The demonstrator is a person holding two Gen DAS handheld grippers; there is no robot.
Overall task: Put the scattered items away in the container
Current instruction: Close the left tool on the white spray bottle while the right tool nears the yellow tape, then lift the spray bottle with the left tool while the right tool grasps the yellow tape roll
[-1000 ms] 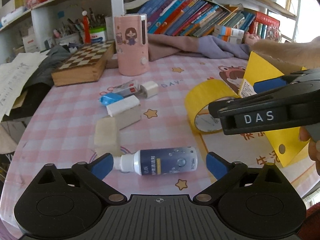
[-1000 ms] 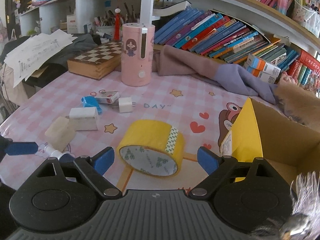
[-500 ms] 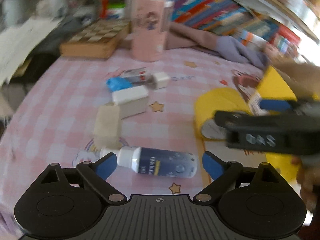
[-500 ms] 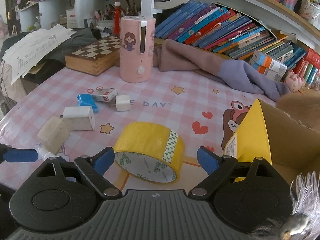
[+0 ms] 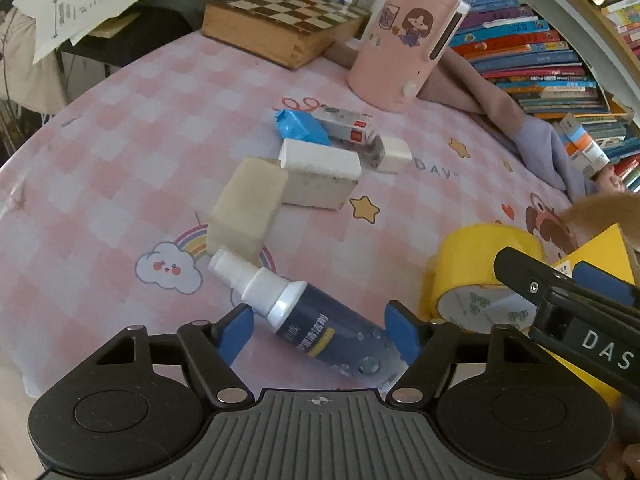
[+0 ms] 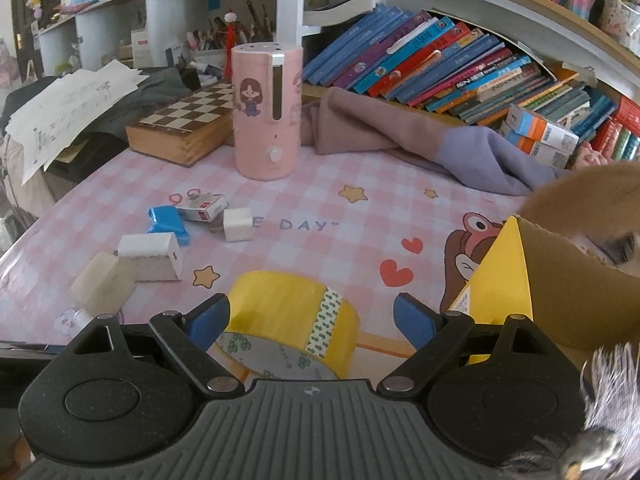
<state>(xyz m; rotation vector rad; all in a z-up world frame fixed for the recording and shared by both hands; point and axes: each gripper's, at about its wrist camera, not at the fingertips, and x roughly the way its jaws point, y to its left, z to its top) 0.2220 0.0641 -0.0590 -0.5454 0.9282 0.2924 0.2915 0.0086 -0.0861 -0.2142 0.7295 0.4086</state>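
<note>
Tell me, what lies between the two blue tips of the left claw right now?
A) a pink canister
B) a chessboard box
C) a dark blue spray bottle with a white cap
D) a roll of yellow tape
C: the left claw stands open around the spray bottle lying on the pink tablecloth.

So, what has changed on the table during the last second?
Both grippers came closer to their targets. The left gripper now has the spray bottle between its open fingers, and the right gripper straddles the yellow tape roll. Neither has closed yet. The blocks, the pink humidifier and the cardboard box stayed in place.
</note>
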